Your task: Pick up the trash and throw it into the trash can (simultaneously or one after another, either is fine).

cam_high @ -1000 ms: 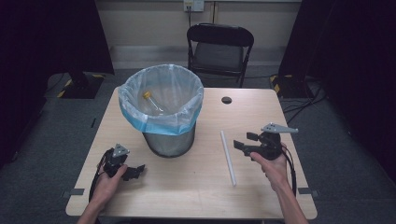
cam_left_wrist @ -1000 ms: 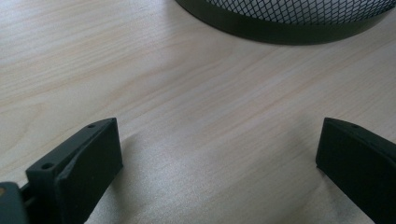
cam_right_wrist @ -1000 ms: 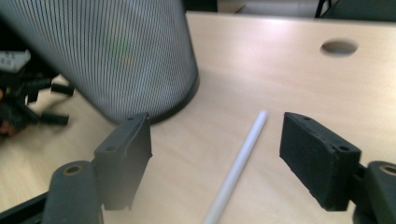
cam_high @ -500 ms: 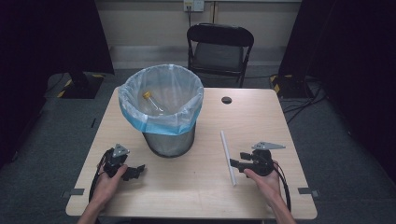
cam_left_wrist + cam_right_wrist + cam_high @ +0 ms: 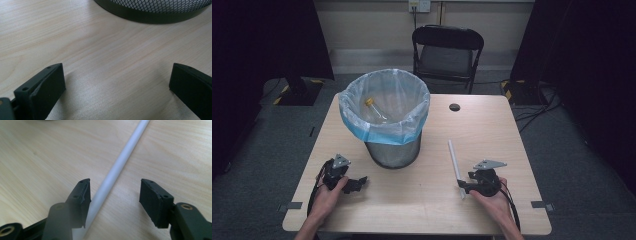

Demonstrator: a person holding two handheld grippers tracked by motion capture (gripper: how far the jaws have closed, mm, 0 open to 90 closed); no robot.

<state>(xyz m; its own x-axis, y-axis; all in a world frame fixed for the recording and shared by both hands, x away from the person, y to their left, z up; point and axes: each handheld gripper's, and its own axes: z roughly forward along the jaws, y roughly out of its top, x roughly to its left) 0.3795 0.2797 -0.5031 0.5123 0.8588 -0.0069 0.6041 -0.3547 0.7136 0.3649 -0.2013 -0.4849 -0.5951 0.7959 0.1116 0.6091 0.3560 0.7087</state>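
Observation:
A thin white rod point(image 5: 453, 157) lies on the wooden table point(image 5: 492, 130), to the right of a mesh bin point(image 5: 394, 152). My right gripper point(image 5: 463, 186) sits low at the rod's near end, its jaws astride it. In the right gripper view the rod point(image 5: 125, 152) runs between the jaws of the right gripper point(image 5: 113, 192), close against the left pad and apart from the right one. These jaws have just been closing and stand open around the rod. My left gripper point(image 5: 359, 182) rests at the front left, and the left gripper point(image 5: 117, 82) is open over bare wood.
The bin has a clear-blue liner and a yellow-capped bottle point(image 5: 374, 110) inside; its base point(image 5: 155, 10) shows ahead of the left jaws. A cable hole point(image 5: 455, 107) is at the table's back. A black chair point(image 5: 447, 50) stands behind the table.
My right gripper has come down and toward the near end of the rod, and its jaws have narrowed around it. The left gripper has stayed put.

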